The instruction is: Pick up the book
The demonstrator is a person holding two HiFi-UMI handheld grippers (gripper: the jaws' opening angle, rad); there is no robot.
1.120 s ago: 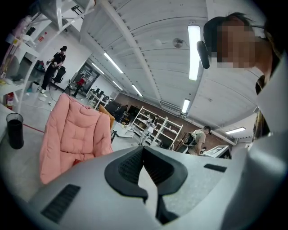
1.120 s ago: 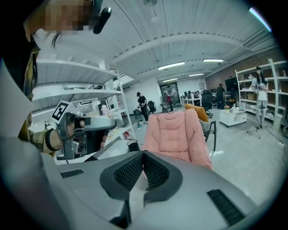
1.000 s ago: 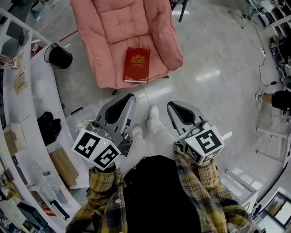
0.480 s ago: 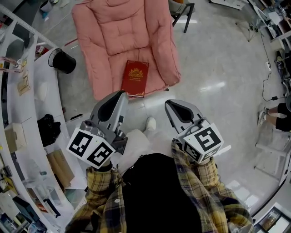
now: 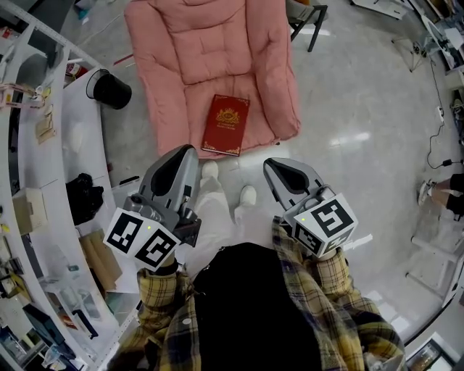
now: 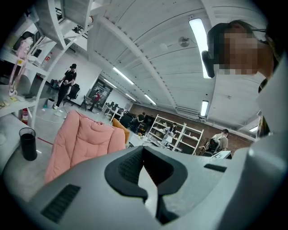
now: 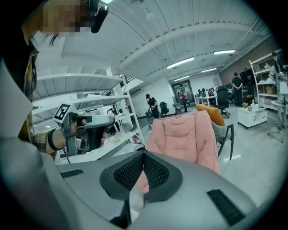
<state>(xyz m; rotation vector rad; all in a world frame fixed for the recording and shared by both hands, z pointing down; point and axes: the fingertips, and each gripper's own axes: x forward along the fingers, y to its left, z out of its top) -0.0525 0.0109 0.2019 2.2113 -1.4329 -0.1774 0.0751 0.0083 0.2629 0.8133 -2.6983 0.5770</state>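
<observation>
A red book (image 5: 225,124) with gold ornament lies flat on the front of the seat of a pink padded armchair (image 5: 210,58). My left gripper (image 5: 185,151) is held just short of the seat's front edge, to the book's lower left, shut and empty. My right gripper (image 5: 272,165) hangs over the floor to the book's lower right, also shut with nothing in it. The left gripper view shows the closed left gripper (image 6: 143,149) and the armchair (image 6: 81,139), and the right gripper view shows the closed right gripper (image 7: 143,155) and the armchair (image 7: 184,134). Neither gripper view shows the book.
A white curved counter (image 5: 72,145) runs down the left, with a black cup (image 5: 109,90) and a black bundle (image 5: 81,197) on it. The person's shoes (image 5: 248,194) stand on the grey floor between the grippers. A dark-legged chair (image 5: 304,22) stands behind the armchair.
The person has stepped toward the armchair, so the seat and book lie closer to both grippers. Both grippers moved forward together and stayed shut.
</observation>
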